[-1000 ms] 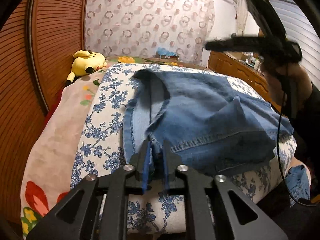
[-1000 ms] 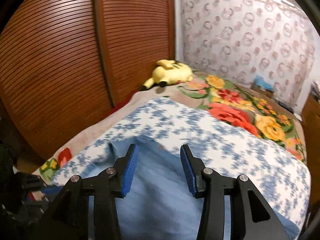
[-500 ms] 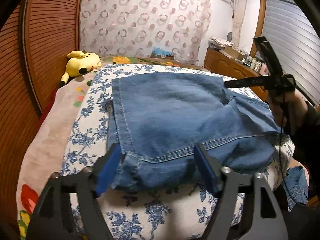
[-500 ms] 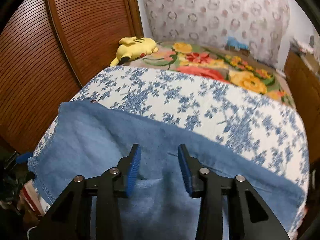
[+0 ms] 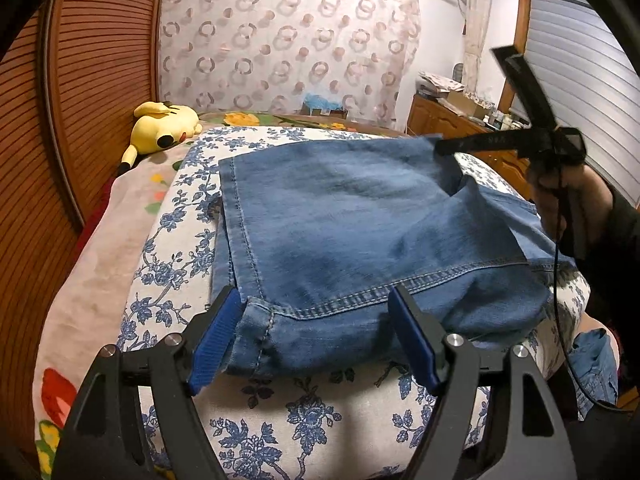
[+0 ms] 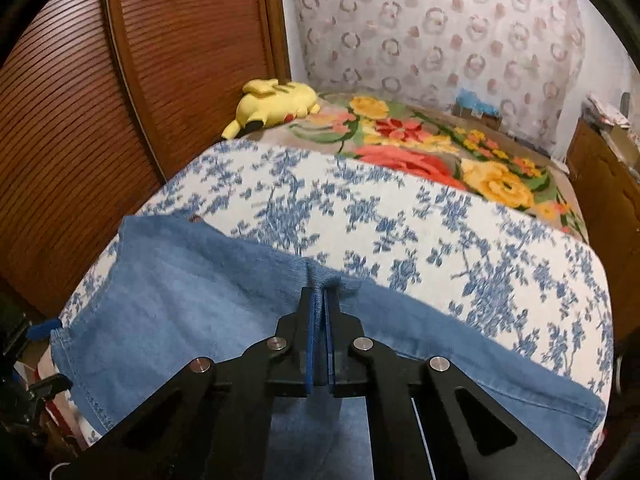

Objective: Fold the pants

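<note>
Blue denim pants [image 5: 360, 232] lie folded on a blue-flowered white cover [image 5: 176, 240] over the bed. My left gripper [image 5: 316, 340] is open, its blue pads on either side of the near hem corner, holding nothing. My right gripper [image 6: 319, 308] is shut on the far edge of the pants [image 6: 192, 280], pinching a small ridge of denim. In the left wrist view the right gripper [image 5: 440, 146] shows at the far right corner of the folded pants, held by a hand.
A yellow plush toy [image 5: 164, 126] lies at the bed's head by the slatted wooden wardrobe [image 5: 92, 80]. A flowered blanket [image 6: 432, 148] covers the far bed. A wooden dresser [image 5: 452, 120] stands at right. Another blue cloth [image 5: 592, 364] hangs low right.
My left gripper let go of the hem and opened wide. My right gripper came down and closed on the far edge of the pants. The fold now lies flat.
</note>
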